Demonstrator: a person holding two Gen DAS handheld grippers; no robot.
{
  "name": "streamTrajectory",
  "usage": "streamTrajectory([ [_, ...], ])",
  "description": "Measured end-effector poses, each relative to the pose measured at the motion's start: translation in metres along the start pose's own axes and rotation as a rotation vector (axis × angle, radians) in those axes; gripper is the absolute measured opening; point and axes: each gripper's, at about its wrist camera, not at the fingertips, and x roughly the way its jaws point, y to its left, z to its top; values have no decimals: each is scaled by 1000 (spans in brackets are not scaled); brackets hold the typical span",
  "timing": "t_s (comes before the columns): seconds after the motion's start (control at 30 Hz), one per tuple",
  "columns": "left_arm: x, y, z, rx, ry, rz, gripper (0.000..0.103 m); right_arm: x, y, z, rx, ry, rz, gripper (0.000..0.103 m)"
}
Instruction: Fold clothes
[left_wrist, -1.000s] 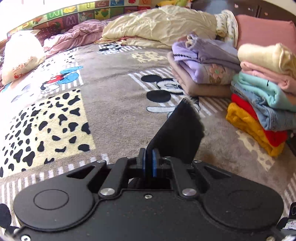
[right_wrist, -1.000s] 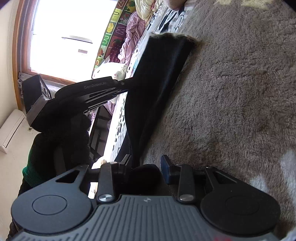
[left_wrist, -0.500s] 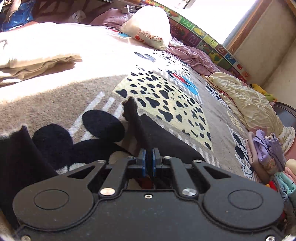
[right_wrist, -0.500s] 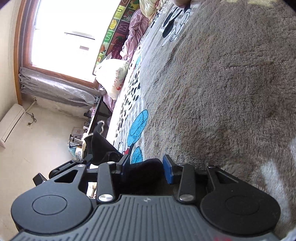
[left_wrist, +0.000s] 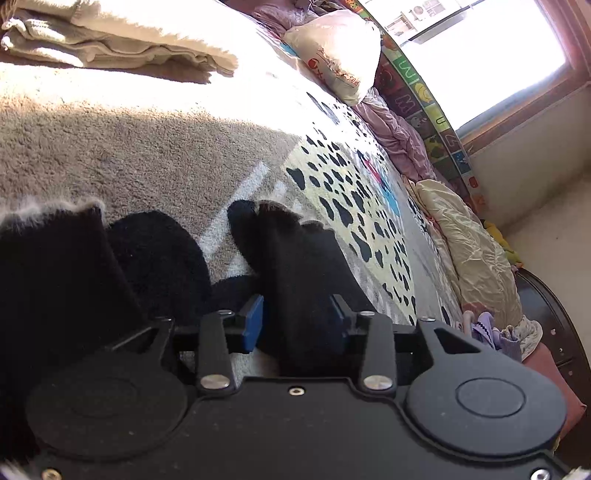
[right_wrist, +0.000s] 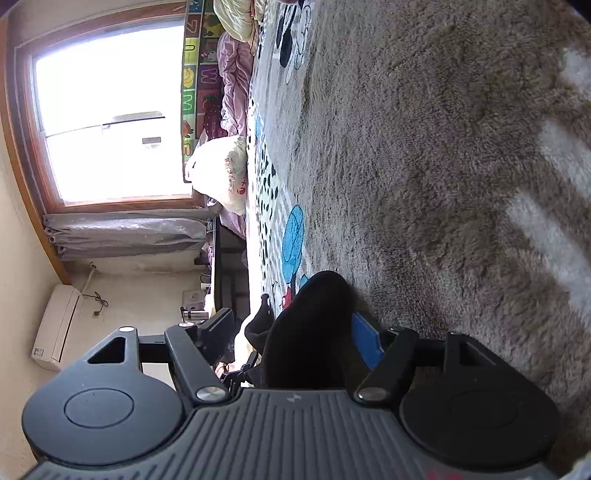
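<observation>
Black fuzzy knit garment (left_wrist: 299, 266) lying on the grey plush cartoon-print bed blanket (left_wrist: 140, 147), lower centre of the left wrist frame. Its near fold runs between the jaws of the left hand-held gripper (left_wrist: 295, 323) and away up the frame; the blue pads (left_wrist: 253, 325) have just been opening and stand clear of it, released. The right hand-held gripper (right_wrist: 291, 345) has likewise just been opening, with a dark fold (right_wrist: 314, 325) loose between its jaws. A second portion lies lower left.

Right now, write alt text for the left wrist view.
The left gripper stands open, having just been opening, with a fold of black garment between its blue pads, on a plush cartoon blanket.
</observation>
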Motion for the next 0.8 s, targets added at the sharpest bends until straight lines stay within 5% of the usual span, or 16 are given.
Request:
streamTrajectory([
  [0.2, 19, -2, 7, 24, 20, -6, 32, 29, 15, 2, -87, 24, -99, 55],
  [0.23, 21, -4, 7, 42, 13, -4, 14, 36, 18, 2, -123, 37, -119, 40],
  [0.27, 19, -6, 7, 53, -3, -3, 5, 43, 21, 3, -164, 50, -140, 28],
  [0.4, -4, -15, 15, 60, -142, -40, 5, 57, 48, 9, -320, 18, -160, 16],
  [0.5, -17, -10, 23, 31, -215, -21, 5, 57, 88, 11, -524, -59, -158, 15],
  [0.67, 5, 19, 22, -87, -64, 97, 11, 91, 123, 23, -794, -104, -287, 20],
  [0.73, 2, 15, 23, -68, -51, 104, 29, 96, 104, 38, -716, -96, -381, 33],
  [0.8, -1, 15, 23, -60, -57, 106, 36, 95, 80, 49, -552, -108, -367, 36],
])
